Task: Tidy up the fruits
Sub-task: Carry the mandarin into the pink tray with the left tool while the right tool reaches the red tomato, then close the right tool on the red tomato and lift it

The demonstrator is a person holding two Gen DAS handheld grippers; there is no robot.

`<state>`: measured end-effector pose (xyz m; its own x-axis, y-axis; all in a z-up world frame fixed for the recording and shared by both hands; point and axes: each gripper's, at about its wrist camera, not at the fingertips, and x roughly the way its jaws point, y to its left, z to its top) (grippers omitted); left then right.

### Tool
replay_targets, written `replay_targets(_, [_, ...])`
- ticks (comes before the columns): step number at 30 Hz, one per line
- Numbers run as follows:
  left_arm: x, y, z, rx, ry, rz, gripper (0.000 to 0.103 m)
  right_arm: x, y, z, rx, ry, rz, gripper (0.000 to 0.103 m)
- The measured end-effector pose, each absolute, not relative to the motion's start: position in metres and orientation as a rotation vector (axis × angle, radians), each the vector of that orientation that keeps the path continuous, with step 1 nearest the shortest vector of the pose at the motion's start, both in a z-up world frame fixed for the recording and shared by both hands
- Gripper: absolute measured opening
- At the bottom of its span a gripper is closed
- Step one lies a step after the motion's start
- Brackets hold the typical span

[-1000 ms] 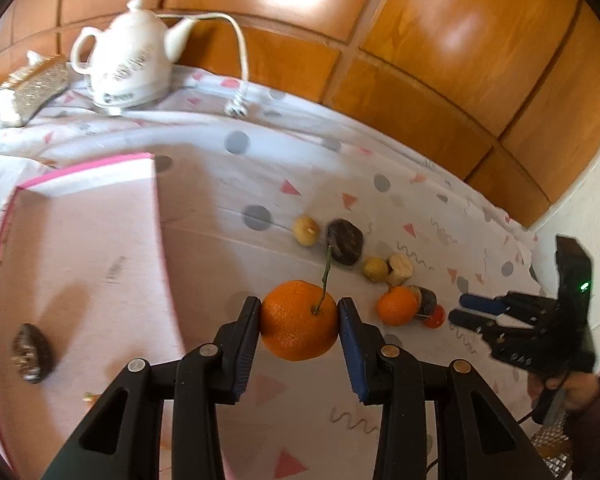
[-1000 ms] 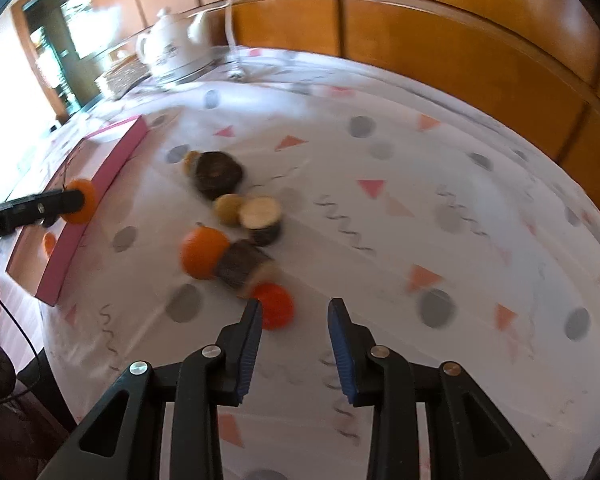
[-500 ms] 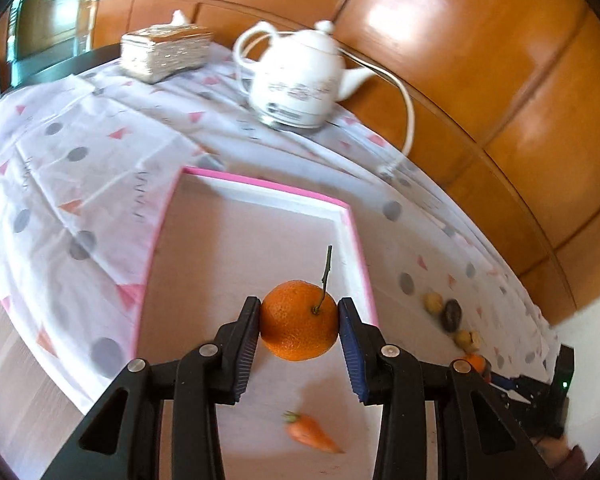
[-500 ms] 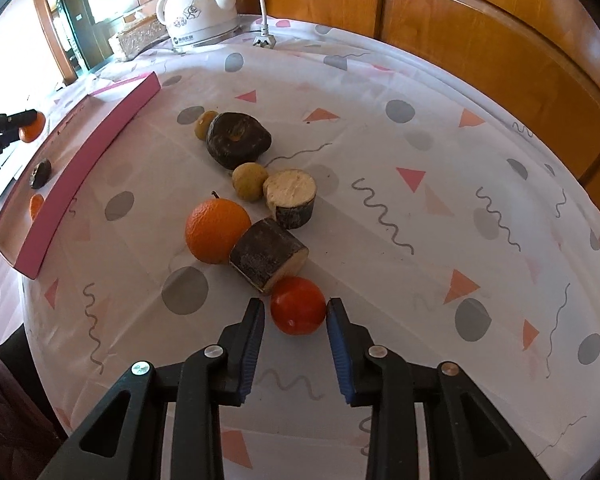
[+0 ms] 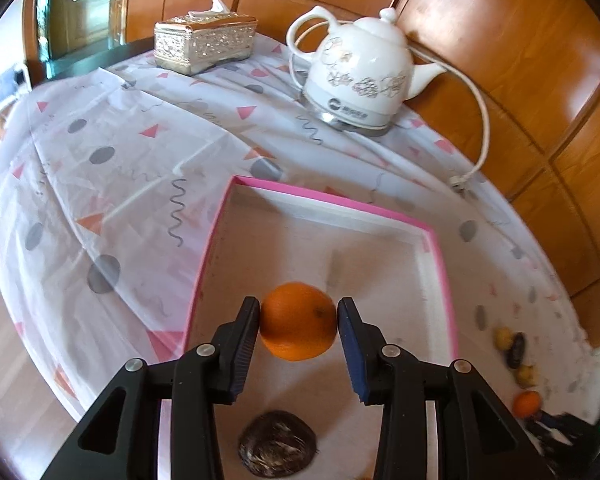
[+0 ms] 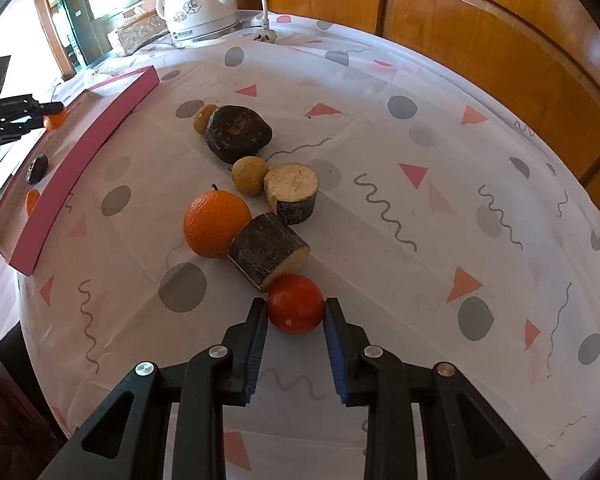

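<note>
My left gripper (image 5: 298, 318) is shut on an orange (image 5: 296, 336) and holds it above the inside of the pink-rimmed box (image 5: 332, 198). A dark wrinkled fruit (image 5: 278, 446) lies on the box floor below it. In the right wrist view the same gripper (image 6: 54, 114) shows far left over the box (image 6: 80, 160). My right gripper (image 6: 295, 314) points down at the tablecloth. Its jaws are closing and both pads touch a red tomato (image 6: 296, 300) between them. Just beyond the tomato lie a dark log piece (image 6: 268, 256), another orange (image 6: 216, 224), a pale log piece (image 6: 294, 194) and a dark round fruit (image 6: 238, 132).
A white electric kettle (image 5: 360, 80) with its cord and plug (image 5: 460, 180) stands at the back by the wooden wall panels. A silver tissue box (image 5: 204, 44) sits to its left. Two small yellowish fruits (image 6: 250, 174) lie in the row. The table edge runs close to the box.
The left gripper carried the orange from over the tablecloth to over the box, rolling as it went. The right gripper's jaws narrowed onto the tomato.
</note>
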<state>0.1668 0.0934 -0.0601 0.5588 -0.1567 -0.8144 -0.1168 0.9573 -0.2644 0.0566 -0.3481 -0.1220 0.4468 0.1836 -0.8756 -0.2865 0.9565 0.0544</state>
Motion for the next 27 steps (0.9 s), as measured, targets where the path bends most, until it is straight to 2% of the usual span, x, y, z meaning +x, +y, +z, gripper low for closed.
replay_targets(4, [0.16,0.089,-0.058,-0.275,0.958,-0.013,0.054,0.057,-0.349,-0.122,-0.107,1.069,0.293,0.029])
replay_targets(10, [0.129,0.08,-0.046,-0.244,0.909,0.032,0.056,0.055,-0.347,-0.121,-0.116,1.064,0.291,0.028])
replay_targets(12, [0.119,0.074,-0.041,-0.211,0.894,0.044,0.06,0.055,-0.346,-0.12,-0.117,1.064,0.304,0.028])
replay_targets(14, [0.105,0.067,-0.037,-0.172,0.871,0.059,0.069,0.053,-0.343,-0.119,-0.129,1.062,0.325,0.028])
replay_targets(19, [0.08,0.053,-0.032,-0.112,0.84,0.05,0.077,0.046,-0.332,-0.119,-0.176,1.071,0.372,0.028])
replay_targets(27, [0.054,0.043,-0.037,-0.089,0.846,0.044,0.083,0.038,-0.324,-0.118,-0.183,1.088,0.43,0.028])
